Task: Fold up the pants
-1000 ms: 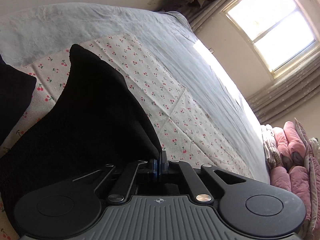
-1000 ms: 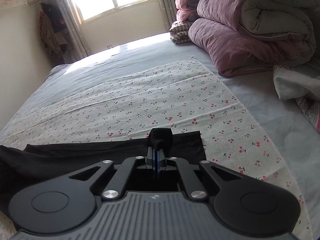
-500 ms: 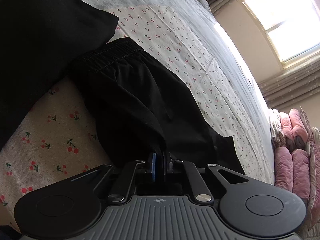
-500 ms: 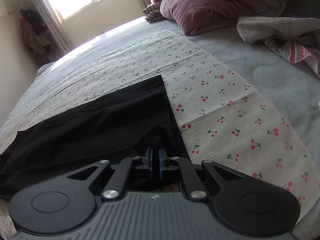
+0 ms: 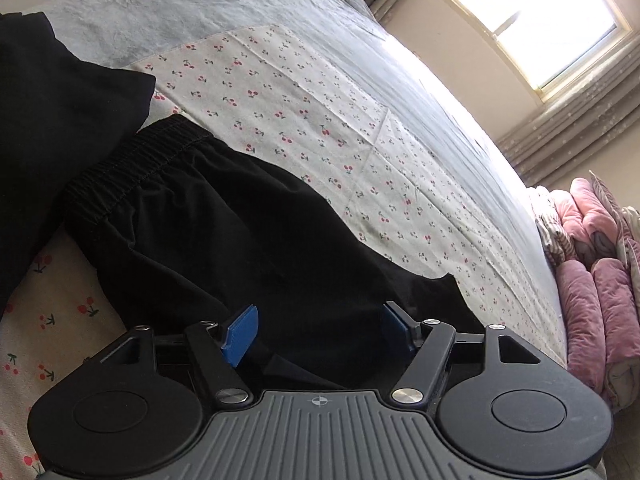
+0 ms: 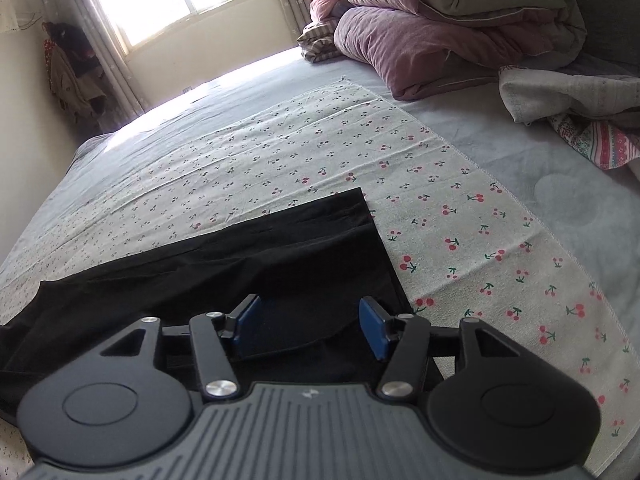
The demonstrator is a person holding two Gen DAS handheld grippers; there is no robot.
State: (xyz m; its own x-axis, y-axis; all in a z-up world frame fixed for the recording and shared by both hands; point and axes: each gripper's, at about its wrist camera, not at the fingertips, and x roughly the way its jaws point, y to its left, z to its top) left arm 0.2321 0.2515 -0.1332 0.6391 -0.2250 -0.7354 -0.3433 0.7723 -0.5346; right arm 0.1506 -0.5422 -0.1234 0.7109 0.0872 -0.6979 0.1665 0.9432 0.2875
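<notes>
The left hand-held gripper (image 5: 316, 330) hovers low over the black fabric pants (image 5: 208, 236), its blue-padded fingers (image 5: 240, 334) spread apart with nothing between them. The right hand-held gripper (image 6: 308, 326) is likewise spread wide, holding nothing, just above the leg end of the same garment (image 6: 248, 264).

The pants lie flat on a cream cotton cloth printed with red cherries (image 6: 460, 232), which is spread over the grey bed sheet (image 6: 560, 184). They appear laid one leg over the other lengthwise, the hems squared off at the right-hand end. Judging from the open fingers on both sides, a lengthwise fold has just been set down and released. The next move would call for a fresh pinch at one end, probably the hems, to carry that end toward the waist and halve the length; both layers need catching together, or the top leg will slide off the lower one.

The left wrist view alone shows the gathered elastic waistband (image 5: 132, 168) and a second dark cloth (image 5: 52, 120) lying just beside it, touching or overlapping the waist corner; which of the two I cannot tell. The right wrist view alone shows the straight hem edge (image 6: 380, 240), the heaped pink and grey quilts (image 6: 440, 32) at the head of the bed, and a crumpled striped towel (image 6: 580, 120), all well apart from the pants.
</notes>
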